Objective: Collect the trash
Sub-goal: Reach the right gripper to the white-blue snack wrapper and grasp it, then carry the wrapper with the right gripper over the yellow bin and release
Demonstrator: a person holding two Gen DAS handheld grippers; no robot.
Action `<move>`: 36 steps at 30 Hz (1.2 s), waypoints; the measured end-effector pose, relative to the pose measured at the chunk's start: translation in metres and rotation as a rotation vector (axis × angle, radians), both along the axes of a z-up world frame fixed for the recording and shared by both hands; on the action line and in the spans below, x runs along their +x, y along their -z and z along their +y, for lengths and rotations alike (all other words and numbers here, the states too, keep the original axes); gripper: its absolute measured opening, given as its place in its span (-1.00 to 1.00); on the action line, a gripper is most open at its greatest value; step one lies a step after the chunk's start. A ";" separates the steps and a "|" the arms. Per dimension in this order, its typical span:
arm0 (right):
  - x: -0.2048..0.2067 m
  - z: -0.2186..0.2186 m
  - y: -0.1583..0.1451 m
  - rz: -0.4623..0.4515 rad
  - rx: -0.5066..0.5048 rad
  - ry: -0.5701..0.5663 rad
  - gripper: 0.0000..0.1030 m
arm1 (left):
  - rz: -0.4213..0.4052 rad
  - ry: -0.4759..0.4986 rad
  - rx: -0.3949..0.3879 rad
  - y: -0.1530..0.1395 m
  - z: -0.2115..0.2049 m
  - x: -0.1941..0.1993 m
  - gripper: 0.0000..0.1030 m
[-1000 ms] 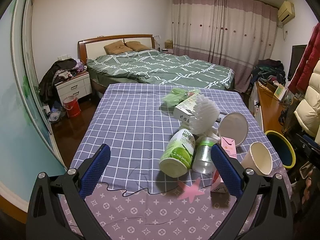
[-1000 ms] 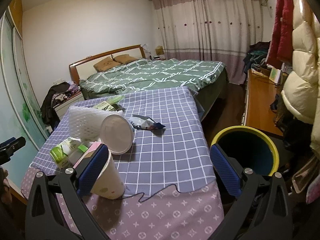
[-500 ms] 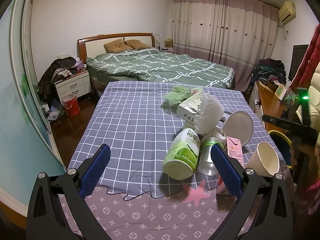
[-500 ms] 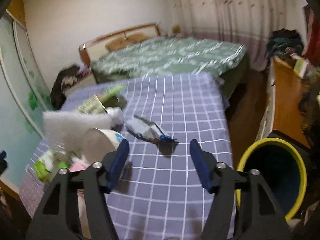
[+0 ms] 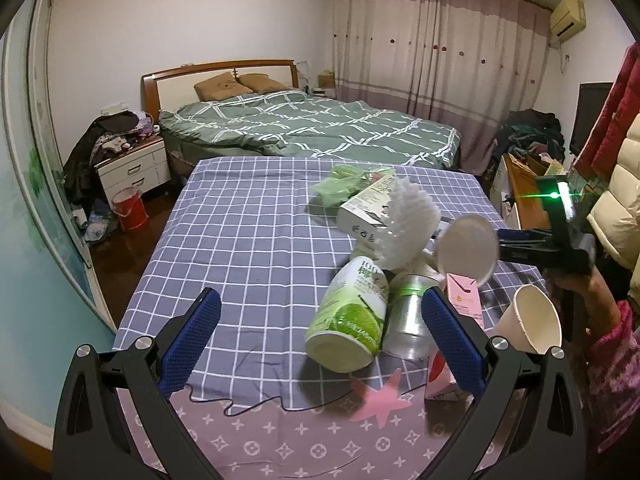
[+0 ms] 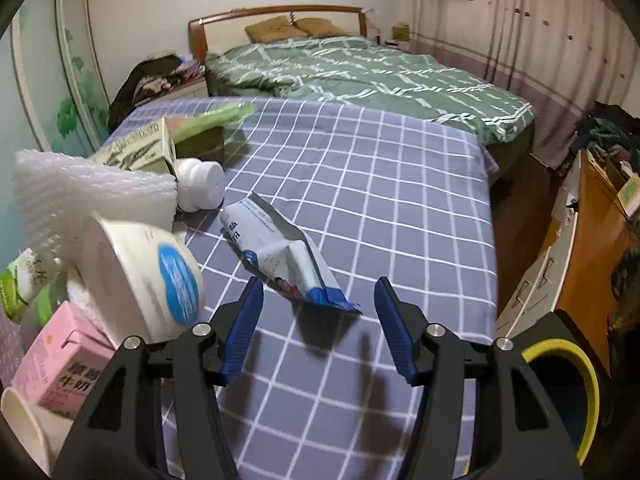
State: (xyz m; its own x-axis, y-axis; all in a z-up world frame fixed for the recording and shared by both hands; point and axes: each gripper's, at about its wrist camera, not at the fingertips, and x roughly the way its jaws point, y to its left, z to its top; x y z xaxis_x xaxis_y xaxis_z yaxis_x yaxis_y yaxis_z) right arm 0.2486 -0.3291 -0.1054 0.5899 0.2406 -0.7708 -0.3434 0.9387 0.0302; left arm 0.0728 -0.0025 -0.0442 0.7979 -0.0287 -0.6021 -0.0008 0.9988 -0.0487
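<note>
A: The right tool (image 6: pixel 318 334) has just been closing its jaws. They stand about half open above the wrapper (image 6: pixel 282 258) and hold nothing; the wrapper's blue end lies between and just ahead of the tips, flat on the worktop (image 6: pixel 380 184).

B: And the left tool (image 5: pixel 318 342)?

A: Wide open and empty, near the green can (image 5: pixel 350 320) and clear bottle (image 5: pixel 408 320).

B: What might go wrong?

A: The wrapper is thin and flat, so the pads may slide over it or pinch the cloth instead. The bowl (image 6: pixel 148 276) is just beside the left finger; a sideways nudge could tip it into the pile.

B: And the bin (image 6: pixel 568 396)?

A: Beyond the worktop's right edge, so a loose grip could drop the wrapper on the floor.
</note>
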 end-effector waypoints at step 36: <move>-0.081 -0.217 0.044 0.098 0.059 0.655 -0.61 | -0.012 0.084 -0.001 -0.001 -0.028 -0.002 0.92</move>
State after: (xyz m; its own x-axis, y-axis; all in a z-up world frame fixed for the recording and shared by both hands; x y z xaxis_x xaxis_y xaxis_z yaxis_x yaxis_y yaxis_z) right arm 0.1672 -0.5457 -0.1493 0.5563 -0.0999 -0.8249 0.3041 0.9483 0.0902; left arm 0.0713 -0.0306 -0.0432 0.7997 -0.0967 -0.5926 0.0837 0.9953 -0.0495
